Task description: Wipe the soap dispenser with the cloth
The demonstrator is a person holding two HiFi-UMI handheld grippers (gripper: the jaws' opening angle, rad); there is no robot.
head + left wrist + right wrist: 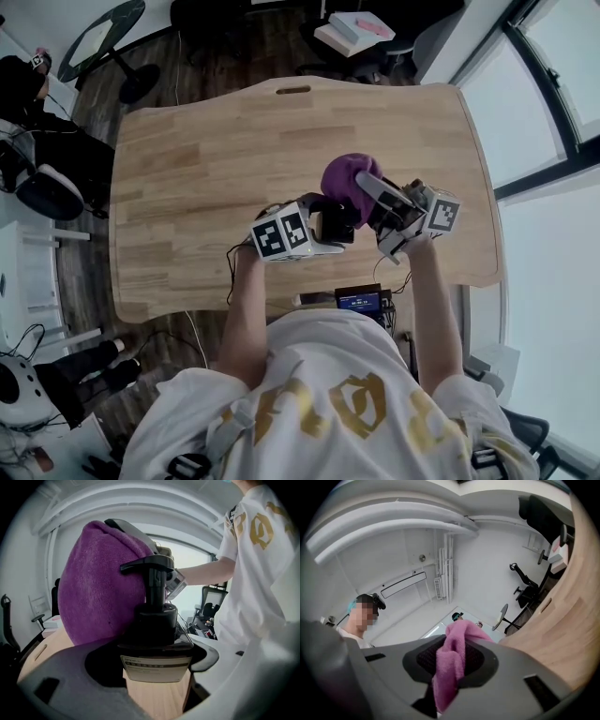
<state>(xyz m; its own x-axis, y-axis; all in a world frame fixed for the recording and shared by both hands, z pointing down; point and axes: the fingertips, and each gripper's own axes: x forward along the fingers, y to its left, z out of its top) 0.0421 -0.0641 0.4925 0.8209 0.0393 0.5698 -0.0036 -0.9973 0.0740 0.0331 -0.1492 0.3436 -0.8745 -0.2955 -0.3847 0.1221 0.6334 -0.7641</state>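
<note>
- White shirt [328, 394] with gold print fills the bottom of the head view, and both bare forearms reach forward over the wooden desk [197, 169].
- From the left, with its marker cube facing up, the left claw [339, 225] is clamped on the dark soap dispenser [342, 214], which sits over the desk right of its middle.
- From the right, the right claw [370, 187] grips the purple cloth [345, 176], bunched into a rounded wad against the far side of the dispenser's top.
- A small device [361, 300] with a lit screen lies at the desk's near edge, between the two arms.
- In the left gripper view the soap dispenser stands upright between the two jaws, which are closed on its black body just above a pale label.
- Its black pump spout points left, and the cloth presses against the spout and neck, touching them.
- A grey jaw of the right claw shows over the top of the cloth.
- In the right gripper view the jaws are shut on a fold of the cloth, which hangs down between the pads.
- The desk's wood runs along the right edge, and a second person [358, 620] stands in the white room behind.
</note>
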